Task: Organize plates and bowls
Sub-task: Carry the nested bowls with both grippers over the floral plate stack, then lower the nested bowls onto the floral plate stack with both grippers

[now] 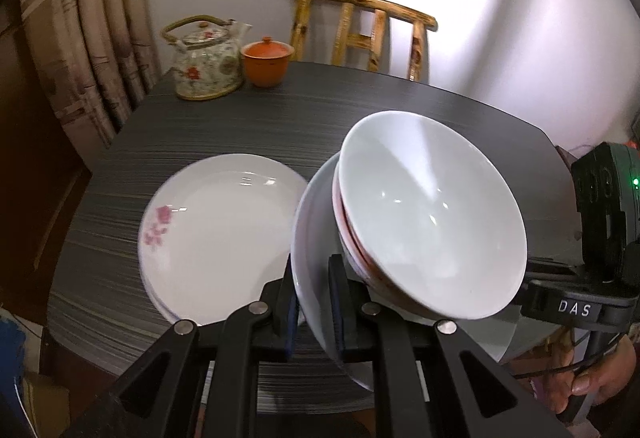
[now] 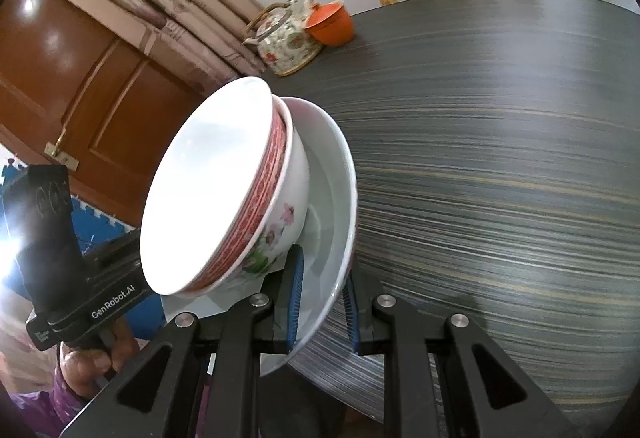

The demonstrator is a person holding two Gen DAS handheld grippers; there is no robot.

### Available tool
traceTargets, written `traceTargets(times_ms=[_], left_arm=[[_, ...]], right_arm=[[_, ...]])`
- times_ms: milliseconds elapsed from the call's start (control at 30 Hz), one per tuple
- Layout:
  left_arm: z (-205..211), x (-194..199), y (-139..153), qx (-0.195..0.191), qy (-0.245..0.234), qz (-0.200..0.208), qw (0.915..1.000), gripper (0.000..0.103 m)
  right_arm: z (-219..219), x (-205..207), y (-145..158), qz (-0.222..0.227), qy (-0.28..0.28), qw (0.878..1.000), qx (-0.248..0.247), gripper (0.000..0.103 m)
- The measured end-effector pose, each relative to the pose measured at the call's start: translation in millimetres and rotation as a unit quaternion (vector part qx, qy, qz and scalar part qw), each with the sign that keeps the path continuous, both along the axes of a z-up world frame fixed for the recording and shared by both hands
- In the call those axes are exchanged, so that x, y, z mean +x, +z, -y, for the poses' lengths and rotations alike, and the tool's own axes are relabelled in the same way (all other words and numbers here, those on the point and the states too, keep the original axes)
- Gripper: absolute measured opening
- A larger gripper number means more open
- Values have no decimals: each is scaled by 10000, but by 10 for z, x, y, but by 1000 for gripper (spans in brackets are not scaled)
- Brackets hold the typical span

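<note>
Left wrist view: both grippers, left (image 1: pixel 314 308) and right (image 2: pixel 322 312), clamp opposite rims of plate (image 1: pixel 308 238); stacked bowls (image 1: pixel 432 214) unheld, liable to slide off if tilted.

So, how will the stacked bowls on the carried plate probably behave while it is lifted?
The stacked bowls only rest on the white plate, which both grippers clamp by opposite rims, so any tilt may slide them. The glaze looks glossy, probably slippery. They look ceramic, so likely heavy and breakable if dropped onto the table.

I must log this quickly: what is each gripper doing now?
Left gripper: closed on the plate rim.
Right gripper: closed on the same plate's opposite rim.
</note>
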State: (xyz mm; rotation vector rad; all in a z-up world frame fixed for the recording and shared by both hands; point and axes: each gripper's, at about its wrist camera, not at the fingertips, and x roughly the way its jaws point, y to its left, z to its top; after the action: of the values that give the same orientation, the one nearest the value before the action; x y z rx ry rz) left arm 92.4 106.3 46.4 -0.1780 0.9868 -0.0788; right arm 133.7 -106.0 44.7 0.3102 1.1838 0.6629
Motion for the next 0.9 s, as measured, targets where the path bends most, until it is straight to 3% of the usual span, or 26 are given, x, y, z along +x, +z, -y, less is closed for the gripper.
traceTargets(times_ms=[400, 900], left_arm=[[-495, -15, 28, -52, 449, -19, 9990, 12], [-808, 45, -81, -117, 786, -95, 9968, 12]], right_arm=[[-576, 127, -20, -57, 391, 9992, 21, 20], [-942, 345, -13, -29, 647, 9979, 63, 20]])
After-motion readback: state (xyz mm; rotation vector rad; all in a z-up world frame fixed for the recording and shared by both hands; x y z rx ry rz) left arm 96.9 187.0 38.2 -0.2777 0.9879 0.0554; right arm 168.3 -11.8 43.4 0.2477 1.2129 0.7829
